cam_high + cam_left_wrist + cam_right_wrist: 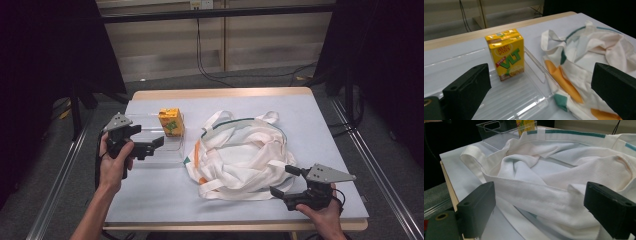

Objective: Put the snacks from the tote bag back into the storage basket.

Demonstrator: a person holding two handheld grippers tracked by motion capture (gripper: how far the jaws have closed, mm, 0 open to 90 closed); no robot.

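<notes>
Tote bag [240,152], white cloth with teal trim and orange patches, lies crumpled in the middle of the grey table [150,195], its near right edge just ahead of your right gripper [286,181], whose jaws stand wide with one white strap [536,200] running across between them, unpinched. Your left gripper [156,145] sits to the left of the bag, jaws wide and holding nothing, over the clear plastic tray [529,100]. At that tray's far right corner a yellow juice carton [506,57] stands upright, just beside the bag.
</notes>
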